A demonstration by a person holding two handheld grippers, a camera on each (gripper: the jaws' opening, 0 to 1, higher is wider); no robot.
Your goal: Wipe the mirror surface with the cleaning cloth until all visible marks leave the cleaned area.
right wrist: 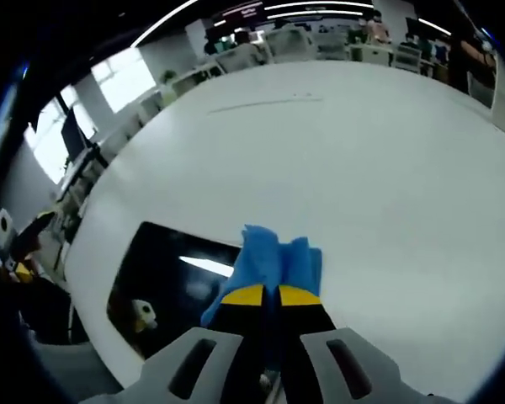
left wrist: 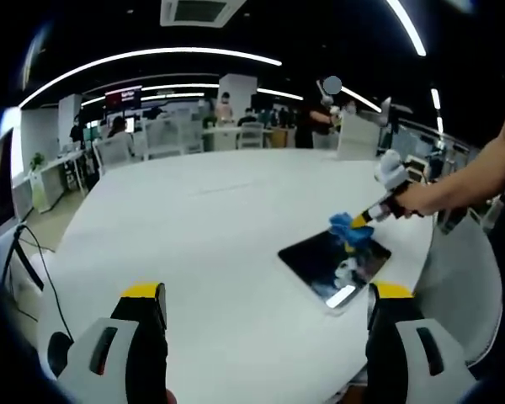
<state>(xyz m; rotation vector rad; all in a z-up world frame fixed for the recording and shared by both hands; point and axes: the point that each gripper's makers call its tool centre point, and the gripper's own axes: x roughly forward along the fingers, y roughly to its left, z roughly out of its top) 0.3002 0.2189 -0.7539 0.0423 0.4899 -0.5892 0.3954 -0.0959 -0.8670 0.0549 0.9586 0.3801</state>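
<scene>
A dark rectangular mirror [left wrist: 320,259] [right wrist: 164,282] lies flat on the white table near its edge. A blue cleaning cloth [left wrist: 350,229] [right wrist: 273,261] rests on the mirror's far edge, and my right gripper [right wrist: 269,295] is shut on it. In the left gripper view the right gripper [left wrist: 362,220] comes in from the right, held by a person's hand [left wrist: 417,200]. My left gripper [left wrist: 265,295] stands open above the table, to the left of the mirror and well apart from it, with nothing between its jaws.
The white table [left wrist: 194,236] [right wrist: 362,143] stretches wide around the mirror. Its edge curves close by the mirror. A white chair [left wrist: 463,278] stands by that edge. Desks, chairs and people fill the office at the back.
</scene>
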